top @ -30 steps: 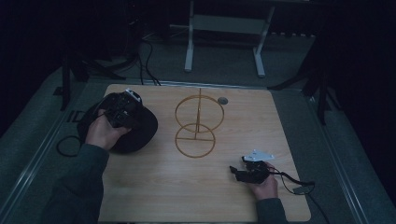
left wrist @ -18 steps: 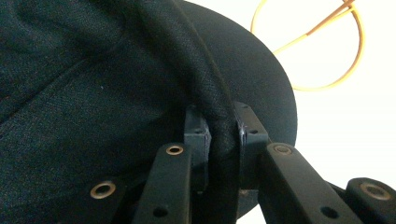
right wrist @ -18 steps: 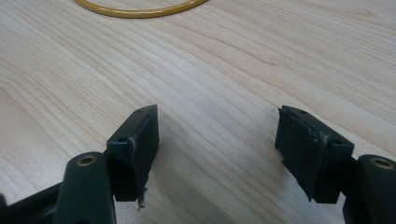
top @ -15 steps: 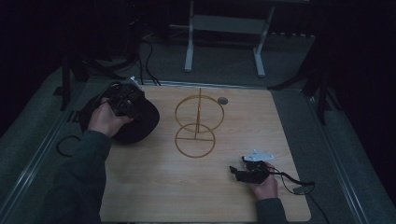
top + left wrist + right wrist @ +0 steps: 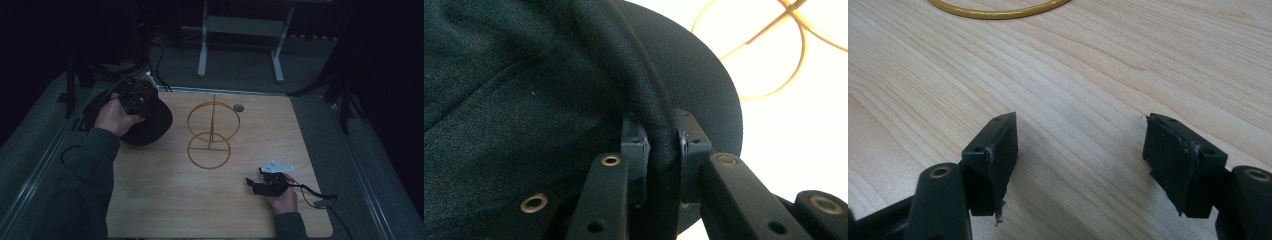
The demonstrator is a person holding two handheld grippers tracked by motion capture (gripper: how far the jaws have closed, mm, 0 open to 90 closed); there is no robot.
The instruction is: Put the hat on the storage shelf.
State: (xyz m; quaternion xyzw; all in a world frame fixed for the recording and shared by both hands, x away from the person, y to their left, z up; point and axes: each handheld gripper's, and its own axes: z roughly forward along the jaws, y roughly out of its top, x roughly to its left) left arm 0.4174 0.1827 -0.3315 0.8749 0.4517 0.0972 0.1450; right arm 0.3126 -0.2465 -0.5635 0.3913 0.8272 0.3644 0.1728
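**Desk:** What is at the left of the pale wooden table (image 5: 165, 210)?

**Photographer:** The left gripper (image 5: 134, 96), held in the person's left hand (image 5: 116, 117), sits at the table's far-left corner. Its jaws are closed on a fold of a black fabric cap (image 5: 150, 127); in the left gripper view the two pads pinch the raised seam of the dark cloth (image 5: 659, 145) between them, with the cap's rounded brim (image 5: 714, 100) lying beyond.

**Desk:** And the cap itself?

**Photographer:** It overhangs the table's left edge, just beside a gold wire stand made of two rings on an upright post (image 5: 210, 135), which stands near the table's middle.

**Desk:** The other side?

**Photographer:** The right gripper (image 5: 257, 184) rests low at the near-right of the table in the person's right hand (image 5: 284, 200), a cable (image 5: 312, 192) trailing off to the right. Its jaws stand wide apart with nothing but bare wood grain (image 5: 1078, 125) between them; a curve of the gold ring (image 5: 998, 11) shows at the top of the right gripper view.
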